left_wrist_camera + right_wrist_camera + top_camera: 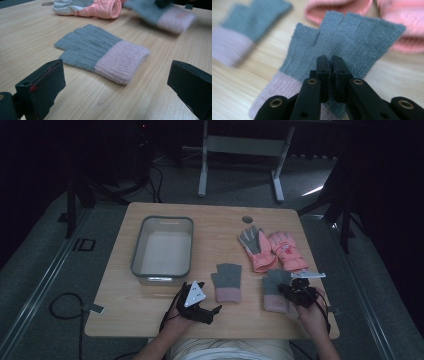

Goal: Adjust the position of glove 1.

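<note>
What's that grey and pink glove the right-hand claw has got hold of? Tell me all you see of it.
The held glove is knitted and looks woolly: a grey hand with short, stubby fingers and a ribbed pale pink cuff. It sits on the wooden table, near the front edge at the right, fingers pointing toward the two pink padded gloves. The right gripper is shut on a pinch of its grey fabric near the cuff. Its twin lies flat to the left.

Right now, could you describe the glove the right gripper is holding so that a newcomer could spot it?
Look at the wooden table, near its front right edge. The grey knit glove with a pale pink cuff lies there, pinched by the right gripper. Its twin, further left, lies untouched.
</note>
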The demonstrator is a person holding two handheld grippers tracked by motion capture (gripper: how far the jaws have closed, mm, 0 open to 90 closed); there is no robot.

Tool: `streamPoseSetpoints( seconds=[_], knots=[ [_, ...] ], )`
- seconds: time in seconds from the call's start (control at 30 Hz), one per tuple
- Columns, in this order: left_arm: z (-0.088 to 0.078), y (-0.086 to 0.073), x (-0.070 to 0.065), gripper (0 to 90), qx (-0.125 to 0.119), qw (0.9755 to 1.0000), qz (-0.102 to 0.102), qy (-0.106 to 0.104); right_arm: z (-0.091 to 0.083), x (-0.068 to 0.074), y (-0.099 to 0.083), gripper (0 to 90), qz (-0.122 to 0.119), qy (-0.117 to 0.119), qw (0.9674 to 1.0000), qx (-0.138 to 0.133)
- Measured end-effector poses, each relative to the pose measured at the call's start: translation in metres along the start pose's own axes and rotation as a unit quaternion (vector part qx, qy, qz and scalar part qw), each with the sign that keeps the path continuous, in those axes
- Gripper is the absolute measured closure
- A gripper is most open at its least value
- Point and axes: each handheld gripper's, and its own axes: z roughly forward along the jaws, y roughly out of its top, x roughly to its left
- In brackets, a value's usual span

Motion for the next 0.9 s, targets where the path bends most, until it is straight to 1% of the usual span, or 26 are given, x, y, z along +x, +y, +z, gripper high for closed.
streamPoseSetpoints(
  seconds=[0.03, 0.1, 0.17, 0.23, 0.33, 0.37, 0.5, 0.6, 0.77, 0.9],
  knots=[
    [0.0, 0.0, 0.0, 1.0, 0.001, 1.0, 0.0, 0.0, -0.005, 0.003, 0.006, 85.2, -0.003, 0.002, 1.0, -0.006],
    [0.0, 0.0, 0.0, 1.0, 0.002, 1.0, 0.001, 0.0, -0.013, 0.01, 0.019, 85.2, -0.013, -0.004, 0.9997, -0.02],
    [0.0, 0.0, 0.0, 1.0, 0.0, 1.0, 0.0, 0.0, -0.019, 0.015, 0.031, 85.2, -0.017, -0.001, 0.9993, -0.034],
    [0.0, 0.0, 0.0, 1.0, 0.0, 1.0, 0.003, 0.0, -0.022, 0.02, 0.043, 85.2, -0.019, -0.001, 0.9989, -0.044],
    [0.0, 0.0, -0.001, 1.0, -0.001, 1.0, 0.003, -0.001, -0.022, 0.03, 0.057, 85.2, -0.025, 0.009, 0.9981, -0.055],
    [0.0, 0.0, 0.0, 1.0, -0.001, 1.0, 0.003, -0.001, -0.021, 0.034, 0.061, 85.2, -0.027, 0.01, 0.9979, -0.058],
    [0.0, 0.0, 0.0, 1.0, -0.001, 1.0, 0.003, -0.001, -0.014, 0.05, 0.075, 85.2, -0.037, 0.026, 0.9972, -0.059],
    [0.0, 0.0, 0.0, 1.0, 0.0, 1.0, 0.003, -0.002, -0.007, 0.062, 0.082, 85.2, -0.046, 0.038, 0.9966, -0.057],
    [0.0, 0.0, -0.001, 1.0, -0.001, 1.0, 0.003, -0.003, 0.007, 0.08, 0.088, 85.1, -0.055, 0.064, 0.9952, -0.049],
    [0.0, 0.0, -0.001, 1.0, -0.001, 1.0, 0.005, -0.002, 0.022, 0.093, 0.089, 85.1, -0.056, 0.075, 0.9949, -0.04]
  ],
)
